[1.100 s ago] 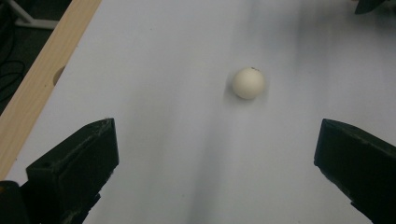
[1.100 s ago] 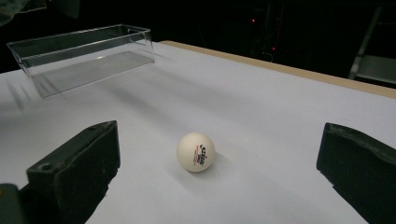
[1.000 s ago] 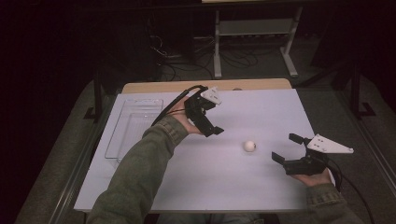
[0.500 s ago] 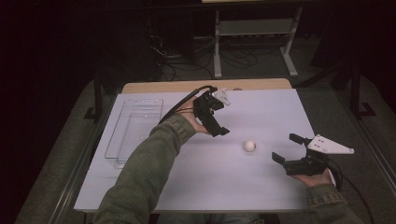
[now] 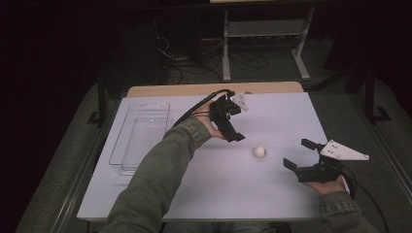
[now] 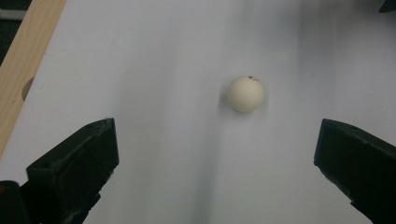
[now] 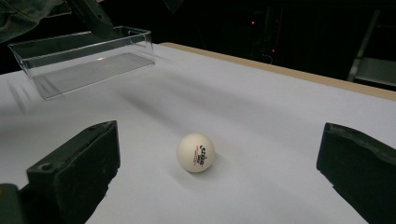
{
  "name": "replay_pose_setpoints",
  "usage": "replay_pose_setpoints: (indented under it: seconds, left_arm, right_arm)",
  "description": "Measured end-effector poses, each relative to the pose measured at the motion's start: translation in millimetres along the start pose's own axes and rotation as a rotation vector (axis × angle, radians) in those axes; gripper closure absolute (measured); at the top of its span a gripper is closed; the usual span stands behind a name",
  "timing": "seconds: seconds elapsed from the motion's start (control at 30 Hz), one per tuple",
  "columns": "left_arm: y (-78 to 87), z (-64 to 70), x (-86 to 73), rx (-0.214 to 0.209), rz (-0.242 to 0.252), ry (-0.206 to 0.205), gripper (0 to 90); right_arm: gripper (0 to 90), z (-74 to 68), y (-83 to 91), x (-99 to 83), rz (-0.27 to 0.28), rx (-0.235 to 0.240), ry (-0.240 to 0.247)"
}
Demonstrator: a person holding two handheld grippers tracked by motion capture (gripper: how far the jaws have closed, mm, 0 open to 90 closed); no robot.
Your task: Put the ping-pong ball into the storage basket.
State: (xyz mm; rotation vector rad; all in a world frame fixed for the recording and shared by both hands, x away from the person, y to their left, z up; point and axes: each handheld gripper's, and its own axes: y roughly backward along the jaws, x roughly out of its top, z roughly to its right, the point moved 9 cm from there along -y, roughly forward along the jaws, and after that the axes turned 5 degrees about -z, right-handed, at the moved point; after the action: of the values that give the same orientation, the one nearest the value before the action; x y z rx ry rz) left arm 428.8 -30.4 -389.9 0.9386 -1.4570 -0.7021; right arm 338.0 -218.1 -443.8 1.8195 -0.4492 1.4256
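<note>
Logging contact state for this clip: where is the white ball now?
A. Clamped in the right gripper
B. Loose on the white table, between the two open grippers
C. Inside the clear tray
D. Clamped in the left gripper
B: the white ball lies bare on the table, apart from the left gripper and right gripper, both open.

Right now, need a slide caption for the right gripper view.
Open right tool faces a white ping-pong ball on the white table, clear plastic bin behind.

The tabletop (image 5: pixel 218 194) is covered in white, with a bare wooden strip seen along its far edge. A white ball (image 5: pixel 260 152) is seen resting on it between the left claw (image 5: pixel 228 127) and the right claw (image 5: pixel 302 160). A clear plastic tray (image 5: pixel 140 137) is set on it beyond the left claw, well apart from the ball
</note>
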Motion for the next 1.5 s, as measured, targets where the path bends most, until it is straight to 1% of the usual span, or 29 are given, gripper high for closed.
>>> replay_pose_setpoints:
  seconds: [0.1, 0.13, 0.2, 0.43, 0.7, 0.9, 0.97, 1.0, 1.3, 1.33, 1.43, 1.47, 1.5]
  left_arm:
    - [-2.6, 1.0, 1.2, -0.006, -0.001, -0.001, 0.0]
    - [-4.4, 1.1, 1.3, -0.008, -0.011, -0.009, 0.0]
    - [-5.9, 1.4, 1.8, -0.009, -0.016, -0.011, 0.0]
    - [-10.5, 2.1, 4.3, -0.017, -0.018, -0.011, 0.0]
    - [-18.5, 4.4, 6.5, -0.029, -0.031, -0.022, 0.0]
    - [-23.9, 7.2, 8.3, -0.029, -0.037, -0.036, 0.0]
    - [-26.1, 7.6, 9.2, -0.031, -0.036, -0.034, 0.0]
    - [-28.5, 7.5, 10.0, -0.033, -0.030, -0.029, 0.0]
    - [-42.7, 8.1, 11.4, -0.043, -0.037, -0.029, 0.0]
    - [-46.5, 8.7, 11.7, -0.042, -0.040, -0.032, 0.0]
    - [-49.8, 9.1, 11.8, -0.034, -0.044, -0.035, 0.0]
    - [-51.1, 9.4, 12.2, -0.031, -0.043, -0.034, 0.0]
    - [-53.0, 9.7, 13.0, -0.037, -0.035, -0.031, 0.0]
  right_arm:
    - [0.0, 0.2, 0.1, 0.2, 0.001, -0.001, 0.003]
    - [0.0, 0.2, 0.3, 0.2, 0.002, -0.001, 0.002]
    - [0.0, 0.6, 0.8, 0.2, 0.002, -0.002, -0.001]
    - [0.0, 1.2, 1.3, 0.4, 0.003, -0.004, 0.000]
    - [0.0, 3.2, 3.3, 1.1, 0.010, -0.011, -0.003]
    - [0.0, 3.2, 3.1, 1.2, 0.011, -0.013, -0.001]
    - [0.0, 2.9, 2.9, 1.2, 0.010, -0.012, 0.000]
    - [0.0, 2.8, 2.8, 1.4, 0.011, -0.011, 0.001]
    - [0.0, 3.8, 3.9, 0.5, 0.009, -0.014, 0.002]
    - [0.0, 4.0, 4.2, 0.4, 0.009, -0.015, 0.000]
    - [0.0, 4.2, 4.7, 0.4, 0.010, -0.015, -0.002]
    - [0.0, 4.2, 5.3, 0.4, 0.011, -0.015, -0.003]
    - [0.0, 4.1, 5.4, 0.4, 0.011, -0.015, -0.004]
